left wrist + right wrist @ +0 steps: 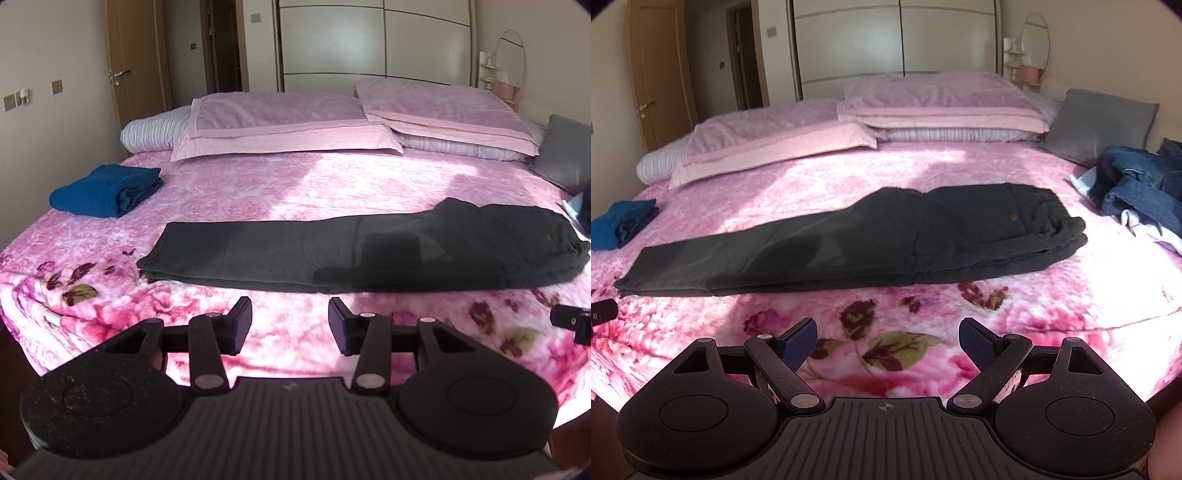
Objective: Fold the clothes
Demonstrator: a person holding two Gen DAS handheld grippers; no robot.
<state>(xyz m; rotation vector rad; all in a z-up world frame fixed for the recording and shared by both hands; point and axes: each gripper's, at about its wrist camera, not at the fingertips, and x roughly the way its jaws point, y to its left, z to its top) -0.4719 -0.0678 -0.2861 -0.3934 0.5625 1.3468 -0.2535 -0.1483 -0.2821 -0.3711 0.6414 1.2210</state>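
Observation:
Dark grey trousers [351,251] lie folded lengthwise across the pink floral bedspread [295,184], legs to the left, waistband to the right. The right wrist view shows the same trousers [868,240] stretched across the bed. My left gripper [290,325] hovers open over the bedspread just short of the trousers' near edge, with nothing between its fingers. My right gripper [888,343] is also open and empty, a little nearer the bed's front edge than the trousers. The tip of the right gripper shows at the right edge of the left wrist view.
A folded blue garment [107,190] sits at the bed's left side. A heap of blue denim and white cloth [1141,188] lies at the right. Pink pillows [280,125] and a grey cushion [1097,125] line the head of the bed.

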